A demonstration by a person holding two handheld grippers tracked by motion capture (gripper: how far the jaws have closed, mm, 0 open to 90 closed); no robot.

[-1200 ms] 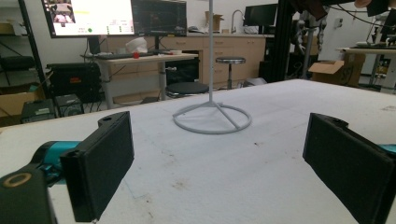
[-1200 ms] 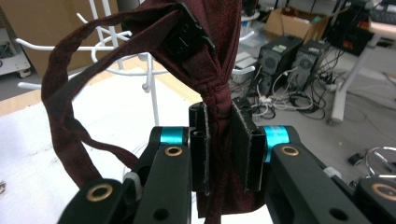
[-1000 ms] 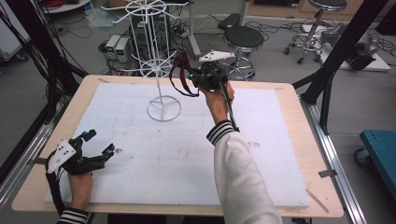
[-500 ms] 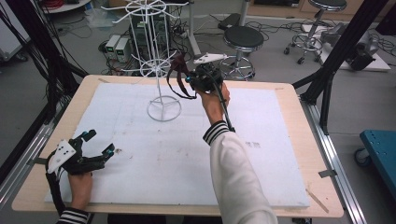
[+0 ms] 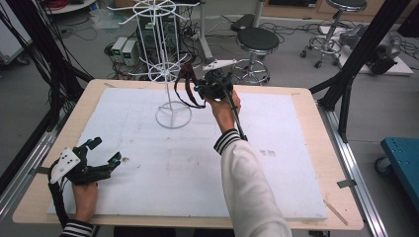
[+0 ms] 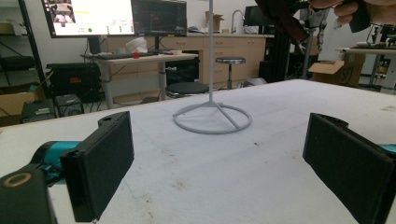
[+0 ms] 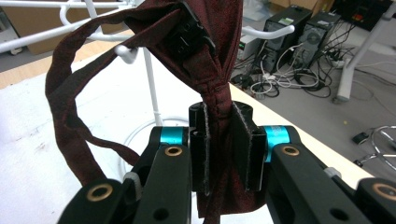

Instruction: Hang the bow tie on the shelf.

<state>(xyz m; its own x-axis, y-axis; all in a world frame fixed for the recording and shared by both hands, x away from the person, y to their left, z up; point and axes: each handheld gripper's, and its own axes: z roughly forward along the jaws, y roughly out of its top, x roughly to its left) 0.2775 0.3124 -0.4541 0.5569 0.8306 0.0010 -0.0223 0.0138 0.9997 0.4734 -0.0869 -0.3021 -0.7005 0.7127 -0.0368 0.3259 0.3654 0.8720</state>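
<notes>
- Dark red strap (image 7: 219,70), a tie-like fabric piece with a black buckle (image 7: 189,30), hangs bunched in the right gripper (image 7: 219,149), raised beside the white wire rack (image 5: 165,64) at hook level, well above the desk (image 5: 306,103).
- Step in hand, as judged: get the strap's loop (image 7: 65,112) over one of the rack's ball-tipped hooks (image 7: 127,52).
- To do it well: keep the loop spread, carry it past the hook's tip, then lower so the fabric seats behind the ball end. Release only after the hook bears the weight.
- Risk: the loop sags and is twisted; it may slide off the tip or snag the buckle on the wire.
- The rack looks light, with a thin pole on a ring base (image 6: 212,119); a sideways pull could tip it.
- Right jaws: nearly closed, clamping the gathered fabric just below the buckle.
- Left gripper (image 5: 94,160) rests low at the desk's near-left corner, well apart from the rack. Its jaws stand wide with nothing between them.
</notes>
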